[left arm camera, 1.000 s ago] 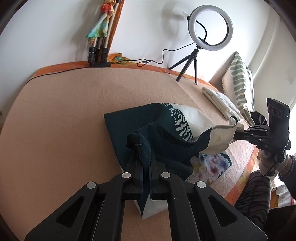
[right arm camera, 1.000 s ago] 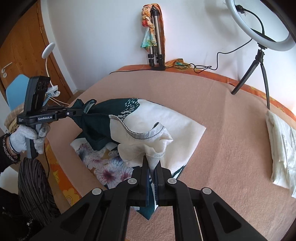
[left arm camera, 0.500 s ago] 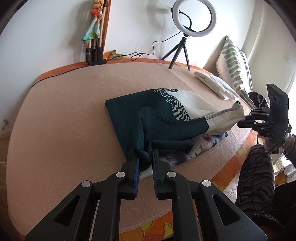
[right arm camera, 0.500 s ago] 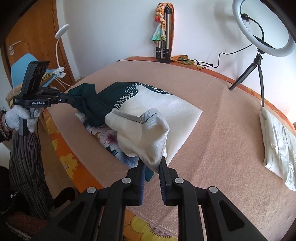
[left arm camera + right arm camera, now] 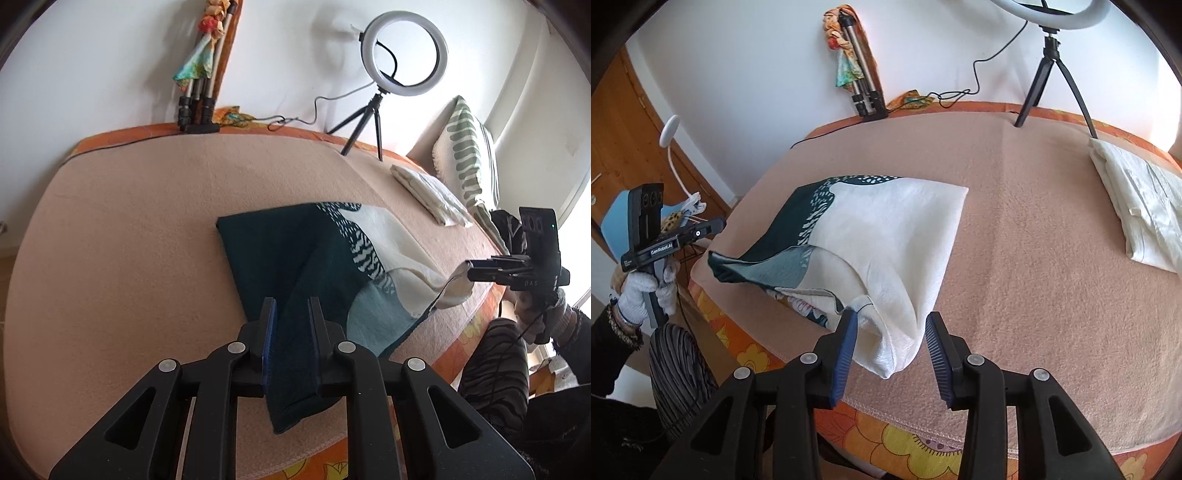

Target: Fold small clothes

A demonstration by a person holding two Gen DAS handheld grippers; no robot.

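A small garment, dark green on one side and cream on the other, lies folded over on the peach blanket near the bed's front edge. In the left wrist view my left gripper hovers over the green near corner. Its jaws are opening; the cloth runs slack between the fingers. My right gripper is opening wide around the cream corner, which sags loose between the pads. Each gripper shows in the other's view, the left gripper just above the green corner and the right gripper at the cream tip.
A folded white cloth lies at the right of the bed, beside a green-striped pillow. A ring light on a tripod and a folded tripod stand along the back wall. The person's striped trouser leg is at the bed's orange edge.
Both grippers carried the lifted edge down toward the bed's front and their jaws went from shut to parted. The garment, bunched up before, now lies flatter with its corners slack.
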